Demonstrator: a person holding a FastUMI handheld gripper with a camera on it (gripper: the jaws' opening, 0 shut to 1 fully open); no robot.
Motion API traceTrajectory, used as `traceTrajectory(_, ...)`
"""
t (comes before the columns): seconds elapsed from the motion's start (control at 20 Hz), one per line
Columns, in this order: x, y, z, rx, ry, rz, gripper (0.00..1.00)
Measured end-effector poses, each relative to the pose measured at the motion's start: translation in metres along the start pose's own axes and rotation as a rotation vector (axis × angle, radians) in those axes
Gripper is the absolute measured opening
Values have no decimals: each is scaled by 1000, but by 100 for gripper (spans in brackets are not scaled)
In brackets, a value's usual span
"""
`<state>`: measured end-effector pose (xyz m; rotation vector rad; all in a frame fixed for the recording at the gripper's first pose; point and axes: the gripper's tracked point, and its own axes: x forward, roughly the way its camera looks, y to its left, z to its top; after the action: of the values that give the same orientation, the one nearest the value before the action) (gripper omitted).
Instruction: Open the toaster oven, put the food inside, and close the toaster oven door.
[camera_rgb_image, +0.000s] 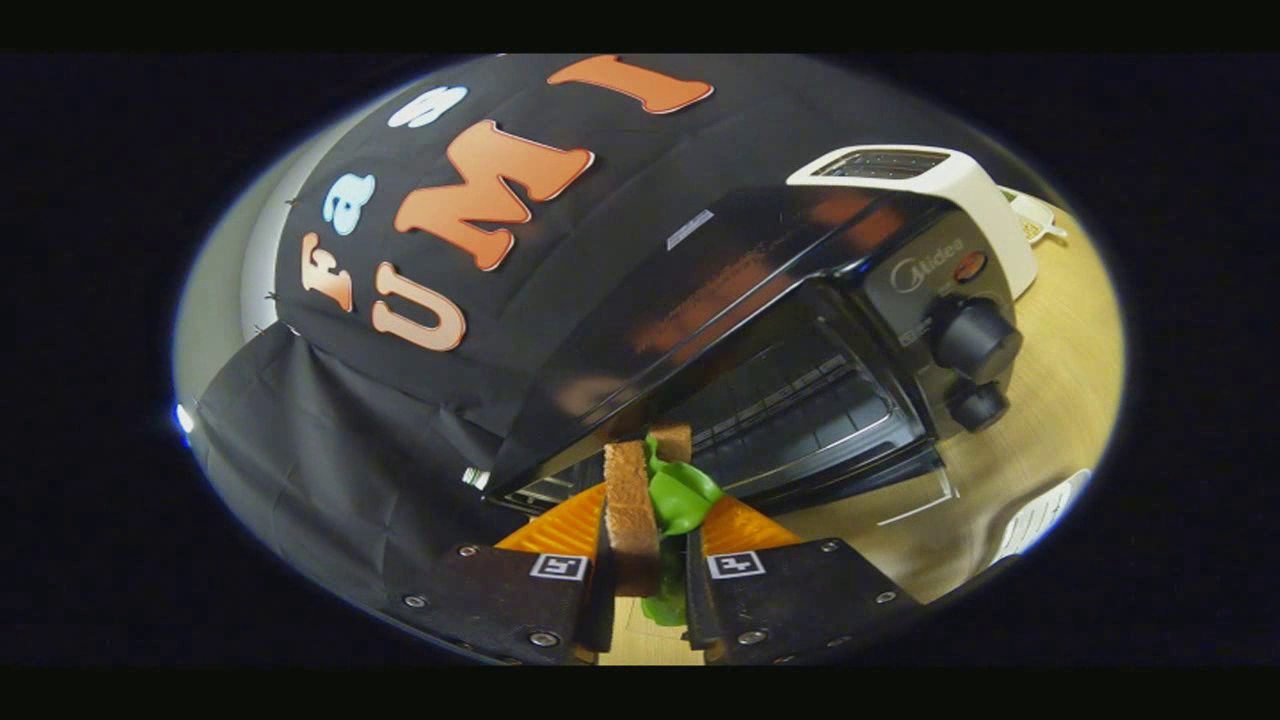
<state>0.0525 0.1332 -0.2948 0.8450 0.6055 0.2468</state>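
1. The gripper (655, 545) is clamped on the sandwich (640, 510), one finger on each flank. The sandwich is two slices of brown bread with green lettuce between them, and it stands on edge in the grip.
2. That edge-on hold probably suits the job: both fingers press on the flat faces of the bread, so the filling stays trapped and the food can be slid forward without falling apart.
3. The toaster oven (800, 340) is the landmark. Its door (900, 490) hangs open and down at the front, so the mouth is clear and the wire rack (790, 400) inside is exposed.
4. The front edge of the sandwich is right at the mouth of the toaster oven, at the end away from the knobs (975, 340). Whether it has crossed the threshold cannot be told.
5. The gripper is tilted relative to the toaster oven, likely because the hand approaches from in front at an angle.
6. A white pop-up toaster (920, 190) stands behind the toaster oven on the worktop (1040, 400), clear of the path.
7. Judged from this, opening is done, loading is under way and closing remains.
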Motion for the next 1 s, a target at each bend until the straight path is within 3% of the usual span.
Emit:
traceTrajectory(0.25, 30, -3, 15, 55, -87, -11, 29)
traceTrajectory(0.65, 61, -17, 22, -61, -219, -120, 29)
traceTrajectory(0.85, 60, -33, 28, -179, -253, -197, 40)
traceTrajectory(1.0, 57, -36, 31, -299, -259, -253, 58)
